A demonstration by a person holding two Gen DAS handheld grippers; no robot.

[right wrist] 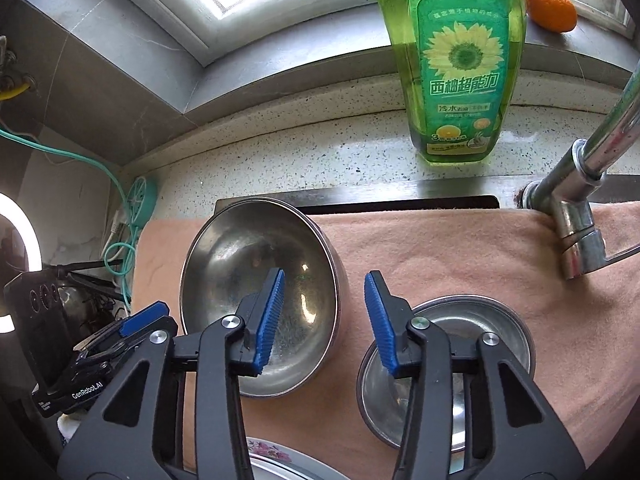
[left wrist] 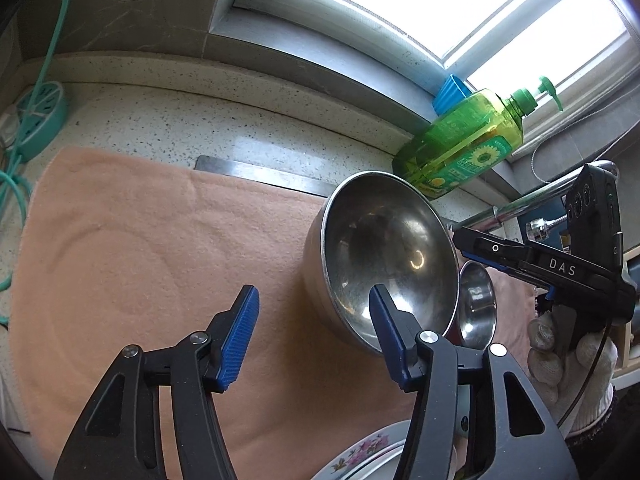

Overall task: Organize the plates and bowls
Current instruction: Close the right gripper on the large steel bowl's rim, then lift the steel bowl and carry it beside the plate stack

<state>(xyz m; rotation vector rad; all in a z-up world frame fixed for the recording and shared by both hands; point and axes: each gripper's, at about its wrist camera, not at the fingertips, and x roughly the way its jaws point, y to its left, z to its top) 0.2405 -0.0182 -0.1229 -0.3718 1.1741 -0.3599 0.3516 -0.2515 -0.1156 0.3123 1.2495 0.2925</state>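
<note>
Sitting on the pink towel (right wrist: pixel 440 248), the large steel bowl (right wrist: pixel 260 304) serves as the anchor, likely placed there to dry and not slide. Just to its right lies the small steel bowl (right wrist: pixel 452 364); in front of it, a flowered plate (left wrist: pixel 360 460) peeks in. Behind it stands the soap bottle (right wrist: pixel 456 68). Both the right gripper (right wrist: pixel 324 320) and left gripper (left wrist: pixel 312 336) hang unclenched and empty at the large bowl's near rim, probably ready to lift it.
</note>
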